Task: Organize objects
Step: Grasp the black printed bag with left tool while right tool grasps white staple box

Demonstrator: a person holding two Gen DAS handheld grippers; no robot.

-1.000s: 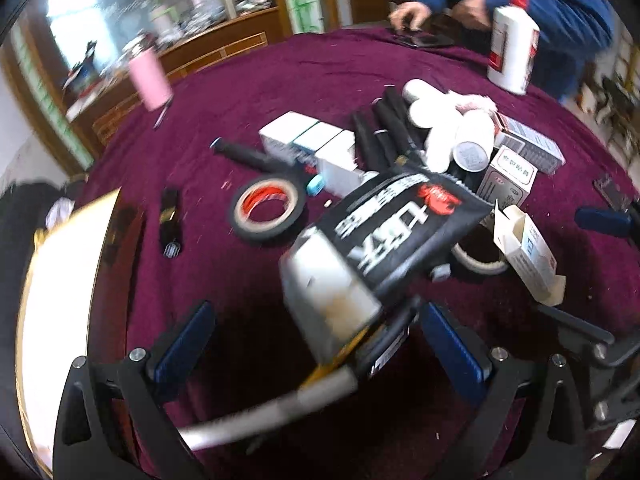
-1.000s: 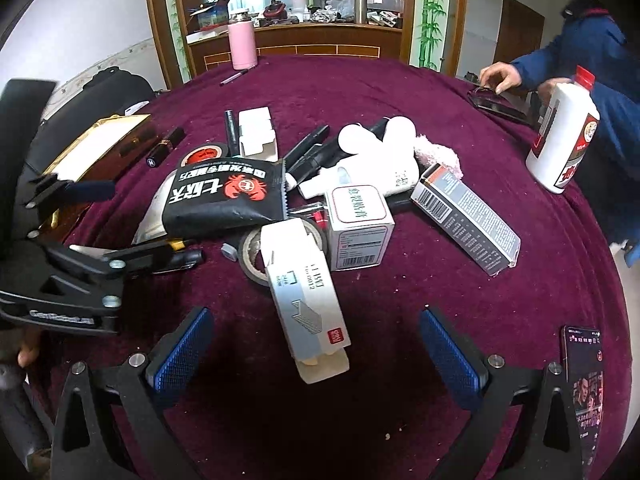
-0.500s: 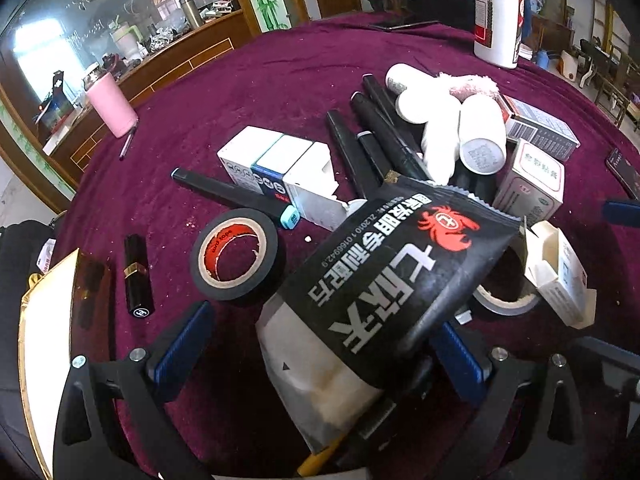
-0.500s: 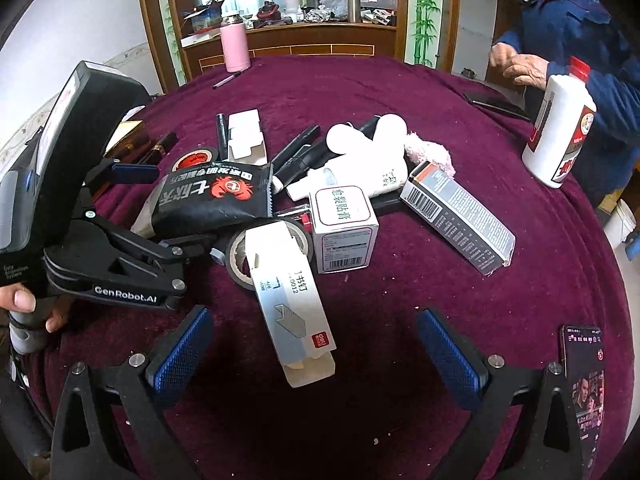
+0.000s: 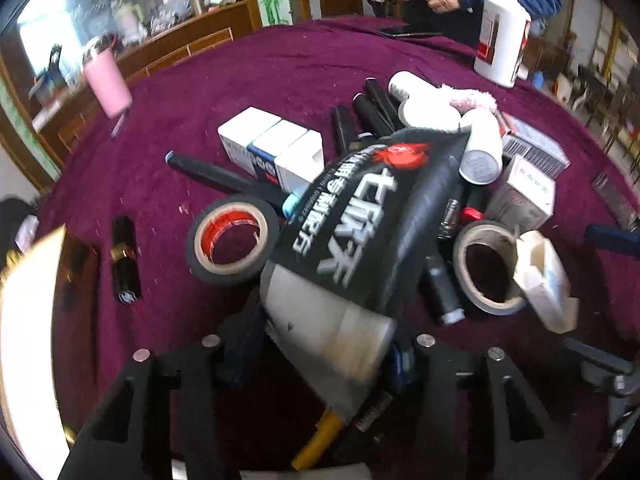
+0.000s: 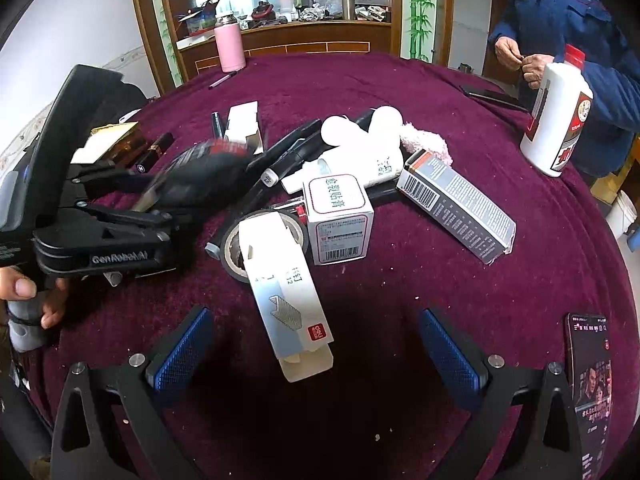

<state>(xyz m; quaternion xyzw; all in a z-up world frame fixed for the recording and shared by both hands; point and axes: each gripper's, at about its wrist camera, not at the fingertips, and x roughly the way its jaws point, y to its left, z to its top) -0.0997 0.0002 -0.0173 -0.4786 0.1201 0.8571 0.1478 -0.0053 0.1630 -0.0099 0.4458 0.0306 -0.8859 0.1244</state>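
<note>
A: Bench (image 6: 400,80)?
B: Cluttered mid-bench.
A: Black snack bag (image 5: 372,216)?
B: Grasped by the left claw (image 5: 320,344) at its near end, long axis running away over the clutter.
A: Right claw (image 6: 316,344)?
B: Released, at the near edge.

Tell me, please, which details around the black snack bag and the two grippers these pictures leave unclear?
- Left wrist view: the left gripper has closed on the black snack bag; the bag covers the blue pads.
- Right wrist view: the bag is motion-blurred, so its print is unreadable.
- Left wrist view: a yellow-tipped item under the bag is mostly hidden.
- Right wrist view: the phone is cut off by the edge; the right gripper holds nothing.
</note>
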